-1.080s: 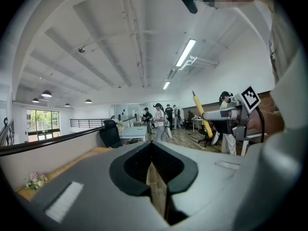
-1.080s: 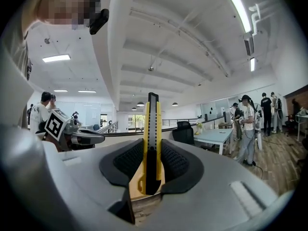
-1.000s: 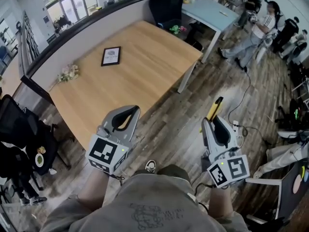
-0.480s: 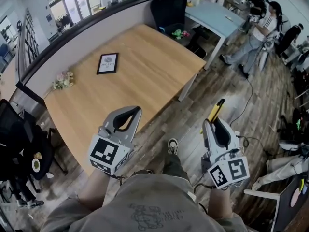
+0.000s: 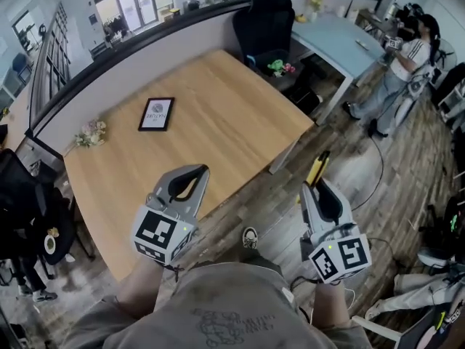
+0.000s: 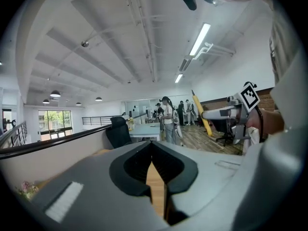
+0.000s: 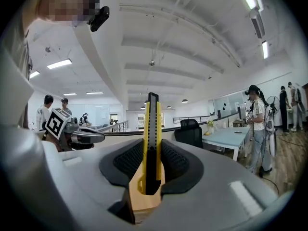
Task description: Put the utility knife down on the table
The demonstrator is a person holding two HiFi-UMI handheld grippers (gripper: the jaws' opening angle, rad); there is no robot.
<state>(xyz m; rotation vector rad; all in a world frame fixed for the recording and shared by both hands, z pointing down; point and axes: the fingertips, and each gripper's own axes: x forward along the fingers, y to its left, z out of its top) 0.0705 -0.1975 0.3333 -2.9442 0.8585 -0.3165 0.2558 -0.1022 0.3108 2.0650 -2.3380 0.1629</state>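
A yellow and black utility knife (image 7: 151, 143) stands upright between the pads of my right gripper (image 7: 152, 165), which is shut on it. In the head view the utility knife (image 5: 317, 167) sticks out of the right gripper (image 5: 318, 189) above the floor, right of the wooden table (image 5: 218, 100). My left gripper (image 5: 186, 182) is shut with nothing in it and hangs over the table's near edge. In the left gripper view the left gripper (image 6: 155, 165) has its jaws closed together.
A framed picture (image 5: 156, 113) and a small bunch of flowers (image 5: 90, 131) lie on the wooden table. A black chair (image 5: 270, 20) and a blue table (image 5: 341, 31) stand beyond it. A person (image 5: 403, 71) stands at the right. Cables lie on the floor.
The view has shifted closer to the wooden table. Both grippers keep their places in the frame, and the right one still holds the knife.
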